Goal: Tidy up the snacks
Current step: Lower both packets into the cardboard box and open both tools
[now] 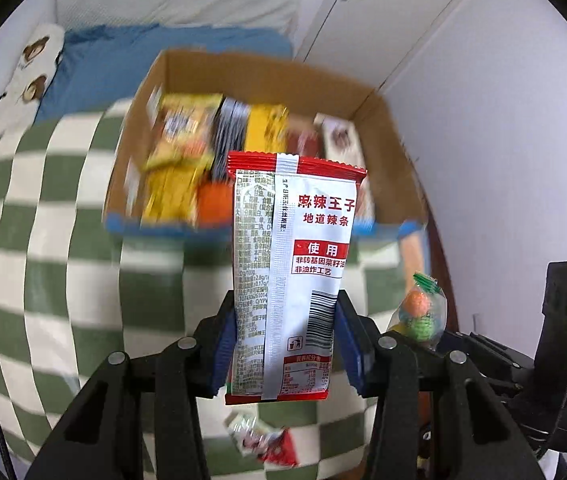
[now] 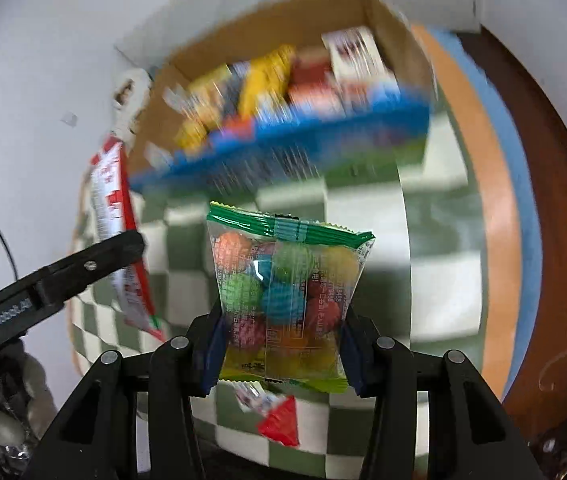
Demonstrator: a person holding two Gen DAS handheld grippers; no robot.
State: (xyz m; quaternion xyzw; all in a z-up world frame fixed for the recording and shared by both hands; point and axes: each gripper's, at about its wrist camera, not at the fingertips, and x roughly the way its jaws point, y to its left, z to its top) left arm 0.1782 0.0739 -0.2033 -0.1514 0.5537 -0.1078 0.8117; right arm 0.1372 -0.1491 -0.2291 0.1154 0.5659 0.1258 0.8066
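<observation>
Glossy plastic candy bag [image 2: 283, 304], matt cardboard box [image 1: 267, 76], seemingly cloth checkered cover [image 1: 55, 240]

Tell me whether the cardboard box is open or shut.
Open. The cardboard box shows no lid or flaps over its top, and snack packets are visible inside it in both wrist views.

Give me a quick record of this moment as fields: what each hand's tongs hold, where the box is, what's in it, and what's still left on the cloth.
left tongs: shut on red and white spicy strip packet
right tongs: shut on clear candy bag with a green top
cardboard box: ahead on checkered cloth, open top
box contents: several yellow, red and white snack packs, blurred
left on cloth: one small red and white packet below the tongs
</observation>
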